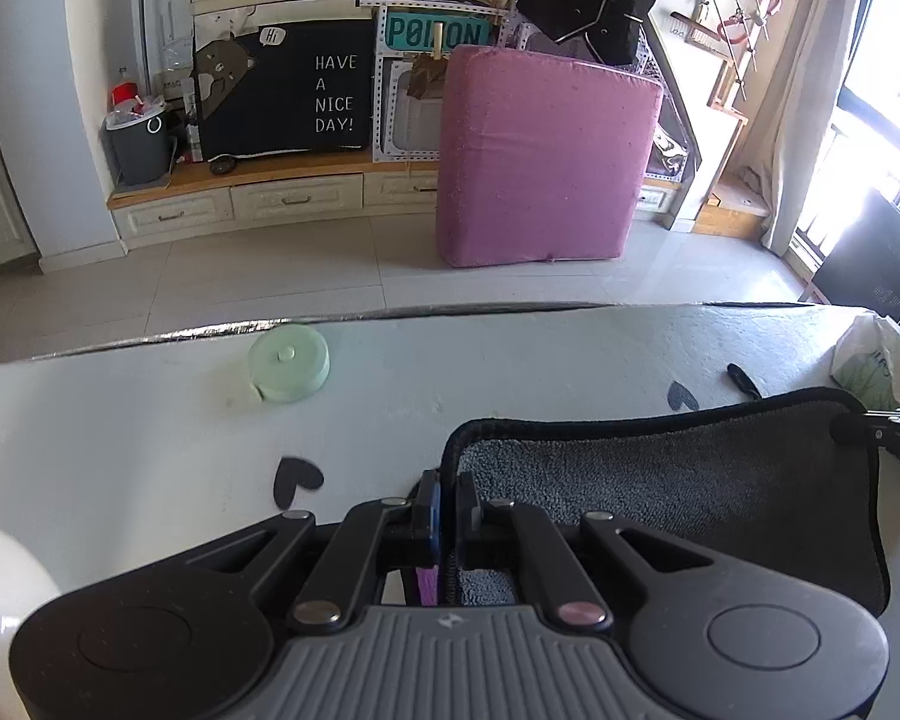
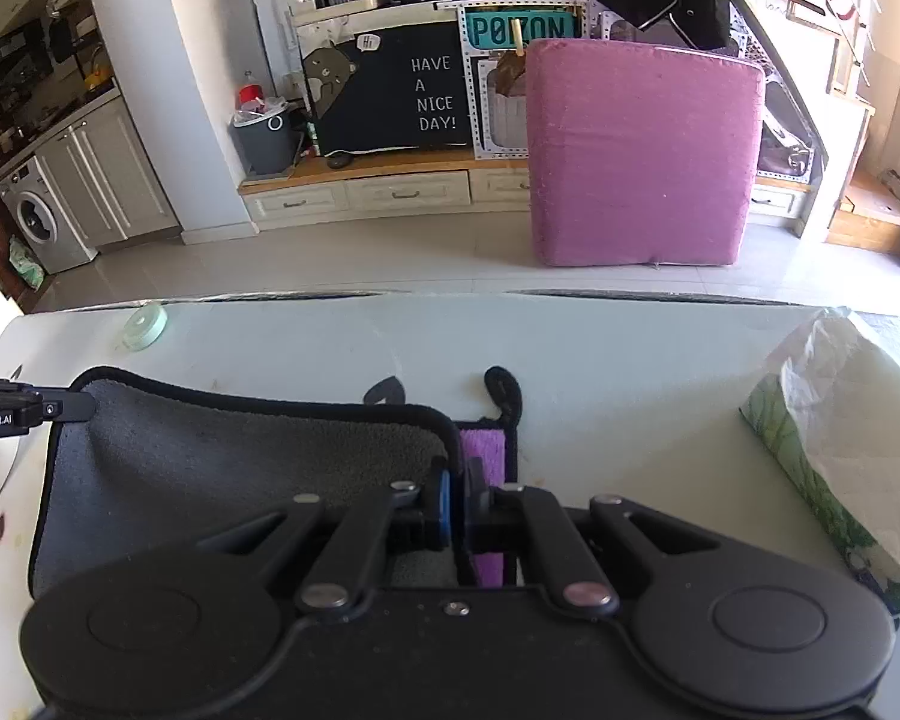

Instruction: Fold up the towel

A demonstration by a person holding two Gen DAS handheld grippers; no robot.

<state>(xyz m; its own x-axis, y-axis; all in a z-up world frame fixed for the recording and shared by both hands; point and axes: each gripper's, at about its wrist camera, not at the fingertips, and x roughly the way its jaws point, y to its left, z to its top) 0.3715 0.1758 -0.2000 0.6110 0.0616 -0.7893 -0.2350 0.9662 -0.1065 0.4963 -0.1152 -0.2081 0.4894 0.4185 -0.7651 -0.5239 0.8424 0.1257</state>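
The towel [image 1: 678, 492] is grey with a black border and a purple underside; it also shows in the right wrist view [image 2: 228, 462]. It lies on the white table with its near edge lifted. My left gripper [image 1: 448, 501] is shut on the towel's left corner. My right gripper [image 2: 457, 495] is shut on the right corner, where the purple side [image 2: 483, 447] shows. The right gripper's tip [image 1: 888, 426] appears at the right edge of the left wrist view. The left gripper's tip [image 2: 60, 408] appears at the left edge of the right wrist view.
A pale green round disc [image 1: 289, 363] lies near the table's far edge [image 1: 390, 315]. A tissue pack [image 2: 840, 438] sits at the table's right. A white round object [image 1: 0, 588] is at the near left. Black heart marks [image 1: 294, 477] dot the table. A pink cushion [image 1: 540, 156] stands on the floor beyond.
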